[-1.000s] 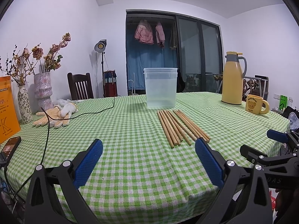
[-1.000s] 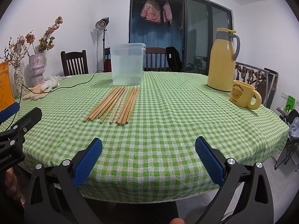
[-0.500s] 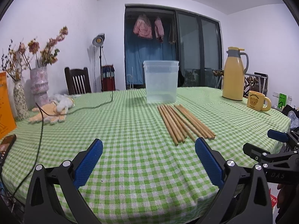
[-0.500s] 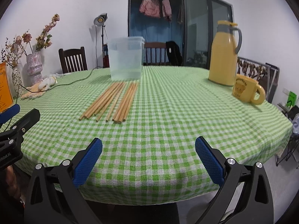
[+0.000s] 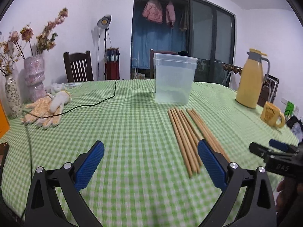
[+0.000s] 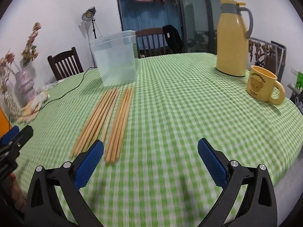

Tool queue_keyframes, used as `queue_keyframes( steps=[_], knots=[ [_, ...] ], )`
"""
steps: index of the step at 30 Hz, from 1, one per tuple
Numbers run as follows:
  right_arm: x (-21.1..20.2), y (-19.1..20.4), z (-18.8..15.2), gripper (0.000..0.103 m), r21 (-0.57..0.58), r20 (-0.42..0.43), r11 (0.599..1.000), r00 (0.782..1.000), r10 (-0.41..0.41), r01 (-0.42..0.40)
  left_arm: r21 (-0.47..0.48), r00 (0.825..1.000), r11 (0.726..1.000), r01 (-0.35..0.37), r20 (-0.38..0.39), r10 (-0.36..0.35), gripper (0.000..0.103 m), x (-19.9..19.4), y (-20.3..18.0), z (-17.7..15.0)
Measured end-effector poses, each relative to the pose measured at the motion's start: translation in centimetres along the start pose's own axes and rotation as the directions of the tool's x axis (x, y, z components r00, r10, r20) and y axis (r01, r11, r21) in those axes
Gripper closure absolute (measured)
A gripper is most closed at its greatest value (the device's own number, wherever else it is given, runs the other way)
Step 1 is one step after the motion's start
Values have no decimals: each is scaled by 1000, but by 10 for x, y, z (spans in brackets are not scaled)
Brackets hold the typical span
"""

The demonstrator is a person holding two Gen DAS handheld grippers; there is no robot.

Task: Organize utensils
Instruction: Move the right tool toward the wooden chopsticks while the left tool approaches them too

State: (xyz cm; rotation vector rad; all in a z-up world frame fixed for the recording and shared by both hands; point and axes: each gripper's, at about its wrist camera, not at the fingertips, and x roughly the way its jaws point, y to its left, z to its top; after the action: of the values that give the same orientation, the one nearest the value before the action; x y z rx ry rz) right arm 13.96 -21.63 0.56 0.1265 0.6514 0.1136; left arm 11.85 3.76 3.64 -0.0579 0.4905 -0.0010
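From the left wrist camera, the left gripper (image 5: 150, 162) hangs over the green checked tablecloth (image 5: 132, 132) with its blue-padded fingers spread wide and nothing between them. The wooden chopsticks (image 5: 186, 136) lie flat in two loose bundles on the near side of the clear plastic container (image 5: 173, 78), their far tips just short of its base. Their near ends reach the gripper's right finger, which covers part of the right bundle; the rest lie just inside that finger. The right gripper (image 5: 272, 149) shows at the edge, to the right of the chopsticks. Beyond the container's right side stand a yellow thermos jug (image 5: 251, 81) and a yellow mug (image 5: 271, 114); work gloves (image 5: 42, 109) lie well to its left.

From the right wrist camera, the right gripper (image 6: 150, 162) is likewise spread and empty. The chopsticks (image 6: 106, 121) run from the container (image 6: 115, 58) down to its left finger, whose tip overlaps the near ends of one bundle. The jug (image 6: 232, 37) and mug (image 6: 262, 84) stand well right of the container.
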Motion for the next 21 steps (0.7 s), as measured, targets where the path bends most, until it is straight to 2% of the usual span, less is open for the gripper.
queue_keyframes(
  steps=[4,7,9,12,15,16,18,19,21],
  knots=[
    [37,-2,24,7,10,-97,998,994,59,-58,-2,996,1000,17,-86,-17,7,40,0,26],
    [61,-3,32,7,13,-218,995,970,104,-104,59,983,998,20,-186,-9,8,77,-10,30],
    [66,-3,36,7,14,-227,995,969,99,-98,79,972,996,39,-233,-19,8,93,-16,28],
    [71,5,40,7,-61,-234,997,972,24,-40,111,956,991,77,-290,-42,18,110,-26,24],
    [78,14,40,8,-104,-253,993,967,29,-57,127,944,986,104,-325,-57,20,121,-32,21],
    [81,17,39,10,-116,-261,991,965,29,-61,130,938,986,106,-342,-56,25,125,-33,19],
    [86,23,36,24,-149,-274,987,962,13,-56,121,926,985,122,-372,-69,31,131,-33,15],
    [90,22,36,34,-151,-280,987,960,13,-57,112,919,985,133,-385,-80,34,133,-32,12],
    [94,20,35,37,-136,-293,987,955,37,-80,97,913,984,151,-396,-101,43,135,-32,9]
  ],
)
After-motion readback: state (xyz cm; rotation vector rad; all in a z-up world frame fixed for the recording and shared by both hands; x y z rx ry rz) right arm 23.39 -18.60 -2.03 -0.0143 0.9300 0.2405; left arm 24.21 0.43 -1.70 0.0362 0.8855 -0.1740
